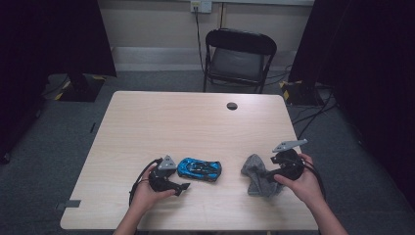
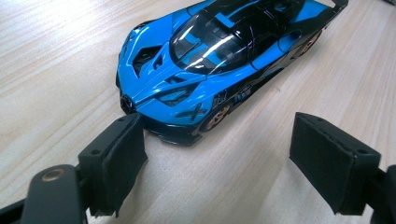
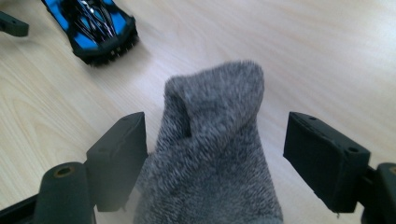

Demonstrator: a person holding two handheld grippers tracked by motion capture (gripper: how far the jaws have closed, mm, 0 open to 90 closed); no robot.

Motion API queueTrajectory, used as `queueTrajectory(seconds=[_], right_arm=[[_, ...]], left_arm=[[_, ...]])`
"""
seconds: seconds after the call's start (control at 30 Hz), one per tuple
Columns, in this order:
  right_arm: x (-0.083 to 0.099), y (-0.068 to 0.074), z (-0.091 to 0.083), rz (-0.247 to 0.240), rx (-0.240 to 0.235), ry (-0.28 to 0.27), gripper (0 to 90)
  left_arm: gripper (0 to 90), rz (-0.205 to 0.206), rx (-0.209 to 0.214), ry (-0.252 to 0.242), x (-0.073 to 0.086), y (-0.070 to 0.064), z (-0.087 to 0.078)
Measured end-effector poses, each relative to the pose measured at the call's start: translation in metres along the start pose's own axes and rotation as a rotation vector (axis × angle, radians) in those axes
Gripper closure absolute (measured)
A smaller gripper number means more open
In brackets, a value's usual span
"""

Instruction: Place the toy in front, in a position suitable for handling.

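A blue and black toy sports car (image 1: 199, 169) sits near the table's front edge, its nose towards my left gripper (image 1: 181, 186). In the left gripper view the car (image 2: 210, 60) lies just ahead of my left gripper (image 2: 219, 163), which is open, with its nose close to the left pad (image 2: 116, 156). A grey fuzzy sock (image 1: 257, 175) lies crumpled to the car's right. My right gripper (image 1: 269, 174) stands open around the sock (image 3: 210, 154), which brushes the left pad (image 3: 121, 158) and stays clear of the other. The car's tail (image 3: 95, 28) shows beyond.
The light wood table (image 1: 195, 122) has a round cable hole (image 1: 232, 105) near its far edge. A black folding chair (image 1: 240, 54) stands behind the table. Cables run over the grey floor at the right, and dark curtains hang on both sides.
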State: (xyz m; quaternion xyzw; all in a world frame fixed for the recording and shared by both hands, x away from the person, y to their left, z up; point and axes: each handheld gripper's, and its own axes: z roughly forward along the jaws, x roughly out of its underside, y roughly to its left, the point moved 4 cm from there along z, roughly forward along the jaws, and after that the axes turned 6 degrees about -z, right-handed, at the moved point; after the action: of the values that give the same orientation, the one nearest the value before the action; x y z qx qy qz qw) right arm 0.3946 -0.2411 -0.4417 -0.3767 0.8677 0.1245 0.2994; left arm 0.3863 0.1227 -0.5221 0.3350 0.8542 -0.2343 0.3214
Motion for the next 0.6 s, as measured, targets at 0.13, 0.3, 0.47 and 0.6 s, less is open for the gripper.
queueTrajectory(seconds=[0.13, 0.3, 0.47, 0.6], right_arm=[[0.008, 0.003, 0.014, 0.017, -0.011, 0.017, 20.3], [0.016, 0.018, 0.042, -0.004, 0.009, 0.069, 29.3], [0.02, 0.027, 0.059, -0.053, 0.069, 0.087, 46.9], [0.02, 0.023, 0.058, -0.06, 0.107, 0.087, 69.0]], left_arm=[[17.5, 0.006, -0.001, -0.001, -0.001, 0.001, 0.001], [16.9, 0.005, -0.003, -0.004, 0.0, 0.0, 0.001], [16.6, 0.008, -0.001, -0.01, 0.0, 0.0, 0.001], [16.6, 0.009, 0.001, -0.01, 0.0, 0.0, 0.001]])
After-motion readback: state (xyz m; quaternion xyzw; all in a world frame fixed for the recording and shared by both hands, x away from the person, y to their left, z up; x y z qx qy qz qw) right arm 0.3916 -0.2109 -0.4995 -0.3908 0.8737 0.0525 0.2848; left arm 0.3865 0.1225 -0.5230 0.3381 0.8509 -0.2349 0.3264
